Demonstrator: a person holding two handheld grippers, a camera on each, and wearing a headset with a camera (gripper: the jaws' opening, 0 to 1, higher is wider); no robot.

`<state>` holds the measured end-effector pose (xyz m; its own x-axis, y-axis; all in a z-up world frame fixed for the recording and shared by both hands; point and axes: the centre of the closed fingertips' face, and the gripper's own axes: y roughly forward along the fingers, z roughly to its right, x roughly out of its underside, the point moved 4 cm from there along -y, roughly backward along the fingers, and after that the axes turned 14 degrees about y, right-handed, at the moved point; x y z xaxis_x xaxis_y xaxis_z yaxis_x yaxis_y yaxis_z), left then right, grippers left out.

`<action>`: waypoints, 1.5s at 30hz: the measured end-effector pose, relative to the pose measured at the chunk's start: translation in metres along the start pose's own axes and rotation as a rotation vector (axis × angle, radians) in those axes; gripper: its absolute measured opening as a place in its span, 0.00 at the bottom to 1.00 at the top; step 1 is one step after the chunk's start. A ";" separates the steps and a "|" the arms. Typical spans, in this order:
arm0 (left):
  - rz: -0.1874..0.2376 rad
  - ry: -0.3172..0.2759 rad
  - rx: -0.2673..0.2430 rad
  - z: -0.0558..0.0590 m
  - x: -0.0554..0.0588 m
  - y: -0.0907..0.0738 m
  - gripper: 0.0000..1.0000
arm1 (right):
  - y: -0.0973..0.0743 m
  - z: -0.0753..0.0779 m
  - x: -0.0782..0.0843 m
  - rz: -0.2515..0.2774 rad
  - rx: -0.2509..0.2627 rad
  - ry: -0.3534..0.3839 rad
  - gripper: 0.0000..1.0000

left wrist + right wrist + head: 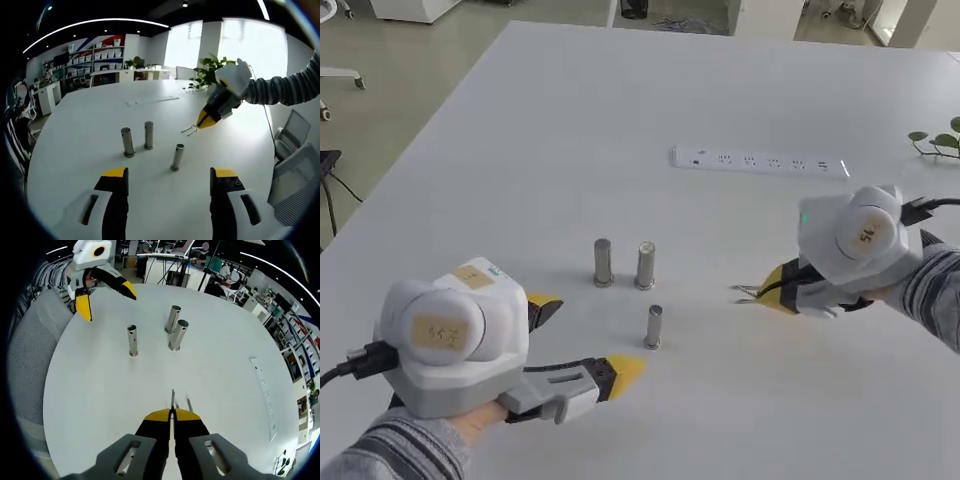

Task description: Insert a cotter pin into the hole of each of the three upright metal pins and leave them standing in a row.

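So the right gripper (171,415) has its jaws pressed together on a cotter pin (173,399). The pin sticks straight out ahead of the tips, lying about level over the table (520,150). All three metal pins (603,262) stand upright and bare: two side by side at the back, and a lone front pin (132,340) off to the side of the cotter pin's line, with its hole near the top and facing this way. I'd say that's the target, so the legs need swinging round to line up with that hole. The left gripper (585,335) sits with jaws spread and empty just beside the front pin, nearer than the right, handy for steadying it.
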<state>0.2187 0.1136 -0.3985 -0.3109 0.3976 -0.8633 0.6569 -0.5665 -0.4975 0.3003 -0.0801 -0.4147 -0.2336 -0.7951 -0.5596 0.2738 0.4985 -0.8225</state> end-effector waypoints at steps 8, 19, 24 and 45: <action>0.028 0.016 0.045 0.011 -0.019 0.004 0.51 | -0.013 -0.030 -0.028 0.087 -0.029 -0.043 0.00; 0.060 0.002 0.132 0.028 -0.032 0.011 0.38 | -0.018 -0.063 -0.049 0.150 -0.070 -0.148 0.00; 0.065 -0.046 0.163 0.035 -0.035 0.012 0.29 | -0.020 -0.076 -0.056 0.175 -0.088 -0.206 0.00; 0.120 -0.175 0.244 0.049 -0.045 0.011 0.04 | -0.025 -0.101 -0.067 0.203 -0.138 -0.282 0.00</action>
<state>0.2063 0.0545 -0.3687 -0.3686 0.1991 -0.9080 0.5189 -0.7664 -0.3787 0.2154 -0.0044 -0.3665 0.0842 -0.7298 -0.6784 0.1553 0.6821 -0.7145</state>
